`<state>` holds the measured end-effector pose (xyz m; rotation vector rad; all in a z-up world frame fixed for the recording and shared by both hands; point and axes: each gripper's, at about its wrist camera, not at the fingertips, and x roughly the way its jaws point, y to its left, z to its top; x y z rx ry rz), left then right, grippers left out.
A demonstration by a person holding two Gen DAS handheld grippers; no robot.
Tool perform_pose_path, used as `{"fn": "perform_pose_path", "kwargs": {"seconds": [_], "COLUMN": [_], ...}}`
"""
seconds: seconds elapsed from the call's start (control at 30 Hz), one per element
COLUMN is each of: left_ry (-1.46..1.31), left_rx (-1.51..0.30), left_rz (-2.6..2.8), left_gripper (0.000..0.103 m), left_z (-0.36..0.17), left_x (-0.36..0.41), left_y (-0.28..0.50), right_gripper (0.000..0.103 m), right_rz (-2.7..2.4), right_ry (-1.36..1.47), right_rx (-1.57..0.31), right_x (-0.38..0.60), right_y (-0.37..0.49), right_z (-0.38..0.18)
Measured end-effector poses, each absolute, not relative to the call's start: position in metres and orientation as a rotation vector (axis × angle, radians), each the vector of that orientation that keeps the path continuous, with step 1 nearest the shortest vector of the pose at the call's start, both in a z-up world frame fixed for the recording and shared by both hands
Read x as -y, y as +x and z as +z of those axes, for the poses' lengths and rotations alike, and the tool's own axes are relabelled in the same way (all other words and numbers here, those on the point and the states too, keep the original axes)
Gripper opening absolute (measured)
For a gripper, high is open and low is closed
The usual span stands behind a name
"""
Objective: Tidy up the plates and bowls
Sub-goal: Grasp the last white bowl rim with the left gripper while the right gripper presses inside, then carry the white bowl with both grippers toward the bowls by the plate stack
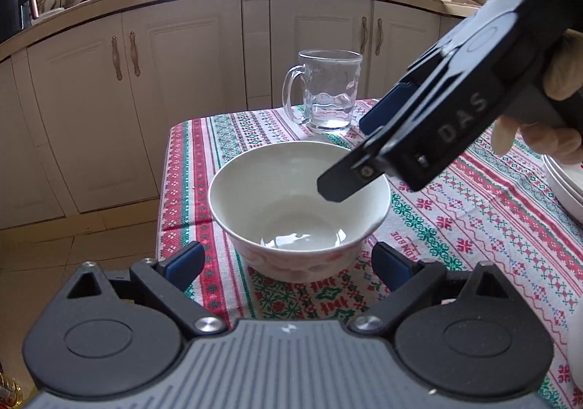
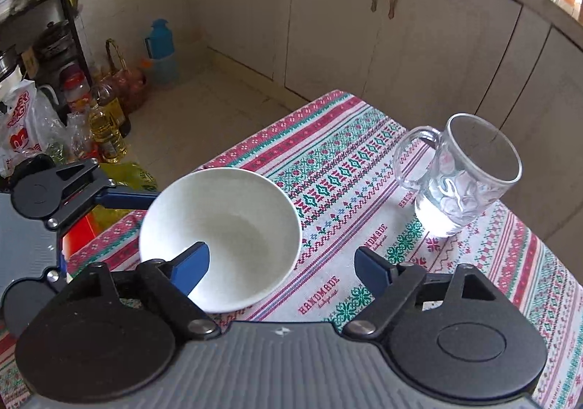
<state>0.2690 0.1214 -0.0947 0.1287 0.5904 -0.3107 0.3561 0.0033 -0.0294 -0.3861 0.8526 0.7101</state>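
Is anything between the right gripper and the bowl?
Nothing visible. The right gripper straddles the bowl rim, one finger inside, jaws open. The mug stands off to the side. The left gripper waits open at the bowl's other side.

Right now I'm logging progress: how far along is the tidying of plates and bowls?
Early. Possibly done: stacked white plates at the table edge. In hand: the right gripper straddles the white ceramic bowl rim, jaws open; the left gripper waits open. Left: lifting and placing the bowl.
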Motion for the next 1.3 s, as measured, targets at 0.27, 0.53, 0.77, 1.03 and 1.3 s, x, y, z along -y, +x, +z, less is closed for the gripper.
{"fn": "perform_pose_path", "kwargs": {"seconds": [0.27,0.53,0.77,1.03,1.3], "left_ry": [0.123,0.119,0.133,0.137,0.134], "left_rx": [-0.592,-0.58,-0.551,-0.548,-0.549], "left_rz": [-0.326,-0.341,-0.357,-0.366,-0.359], "left_gripper": [0.098,0.097,0.094,0.091,0.091], "left_z": [-0.099,-0.098,-0.094,-0.093,-0.085], "left_x": [-0.121,-0.12,-0.12,-0.118,-0.115], "left_y": [0.278,0.281,0.278,0.276,0.267], "right_gripper": [0.081,0.07,0.06,0.059,0.059], "right_rz": [0.73,0.769,0.794,0.796,0.797], "right_ry": [-0.368,-0.351,-0.341,-0.333,-0.343], "right_rx": [-0.889,-0.893,-0.885,-0.883,-0.866], "right_x": [-0.008,-0.013,-0.017,-0.018,-0.017], "right_y": [0.367,0.371,0.372,0.372,0.362], "right_z": [-0.043,-0.047,-0.049,-0.049,-0.041]}}
